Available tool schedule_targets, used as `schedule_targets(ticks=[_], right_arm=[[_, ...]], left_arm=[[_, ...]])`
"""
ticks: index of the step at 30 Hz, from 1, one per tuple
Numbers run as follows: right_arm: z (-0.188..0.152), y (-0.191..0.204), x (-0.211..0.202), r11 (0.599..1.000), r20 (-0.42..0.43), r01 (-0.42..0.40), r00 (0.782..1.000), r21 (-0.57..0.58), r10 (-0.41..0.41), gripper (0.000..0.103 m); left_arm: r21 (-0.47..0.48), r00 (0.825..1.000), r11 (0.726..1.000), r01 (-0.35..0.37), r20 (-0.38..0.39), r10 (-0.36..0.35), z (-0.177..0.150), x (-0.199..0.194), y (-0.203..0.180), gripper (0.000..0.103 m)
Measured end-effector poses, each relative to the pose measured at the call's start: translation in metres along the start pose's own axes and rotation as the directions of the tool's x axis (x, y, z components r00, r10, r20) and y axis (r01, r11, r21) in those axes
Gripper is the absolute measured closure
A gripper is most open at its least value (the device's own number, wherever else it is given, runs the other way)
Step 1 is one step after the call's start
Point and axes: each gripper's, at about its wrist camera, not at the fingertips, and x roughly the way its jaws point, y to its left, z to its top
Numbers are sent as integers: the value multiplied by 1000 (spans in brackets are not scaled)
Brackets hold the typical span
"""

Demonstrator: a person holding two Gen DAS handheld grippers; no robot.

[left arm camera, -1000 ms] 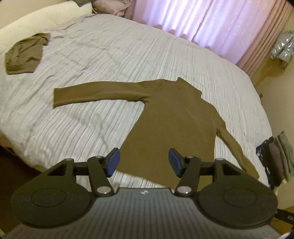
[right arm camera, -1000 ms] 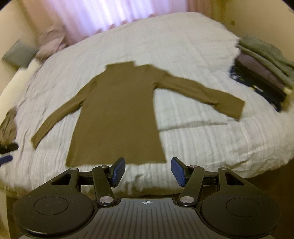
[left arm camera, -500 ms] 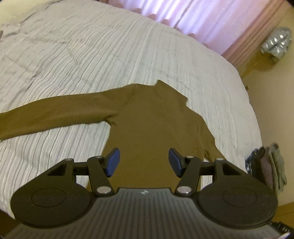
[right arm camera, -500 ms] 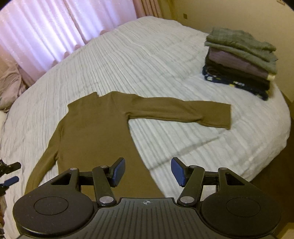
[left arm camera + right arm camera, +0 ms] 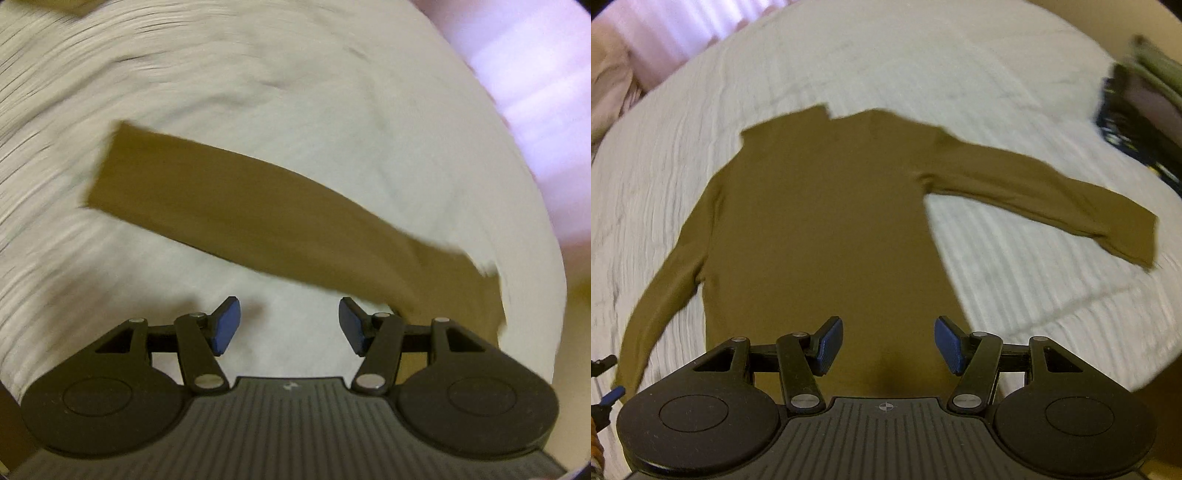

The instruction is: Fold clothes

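A brown long-sleeved top (image 5: 831, 221) lies flat on the white ribbed bedspread (image 5: 1015, 92), collar away from me, sleeves spread. In the right wrist view my right gripper (image 5: 888, 345) is open and empty, low over the top's lower body. Its right sleeve (image 5: 1052, 199) reaches toward the right. In the blurred left wrist view the left sleeve (image 5: 229, 206) runs across the bedspread (image 5: 295, 92), cuff at upper left. My left gripper (image 5: 288, 325) is open and empty, over bare bedspread just in front of that sleeve.
A stack of folded clothes (image 5: 1141, 96) sits at the bed's right edge. Pink curtains (image 5: 665, 22) hang behind the bed, also in the left wrist view (image 5: 535, 74). A pinkish pillow (image 5: 609, 85) lies at the far left.
The left gripper has swung left from the top's body to the left sleeve, closer to the bed. The right gripper has moved left and lower, over the body. Both stay open.
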Motion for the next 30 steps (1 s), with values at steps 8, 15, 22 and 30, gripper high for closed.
schedule_targets(ticks=[8,15,22,30], right_arm=[[1,33,56,993,-64,19,998,-113,-26,44],[1,41,93,981,-76,22,996,-195,-38,44],[-6,27,119,981,-117,4,993,-196,-28,44],[-4,-8,118,985,-99,18,994,-174,-36,44]], left_arm=[[-413,986,903,117,156,-57,10,18,91,47],[-558,954,794,241,287,-88,-3,41,124,52],[-567,918,775,278,393,-42,-15,63,129,77],[-293,841,904,310,529,-117,-5,29,70,101]])
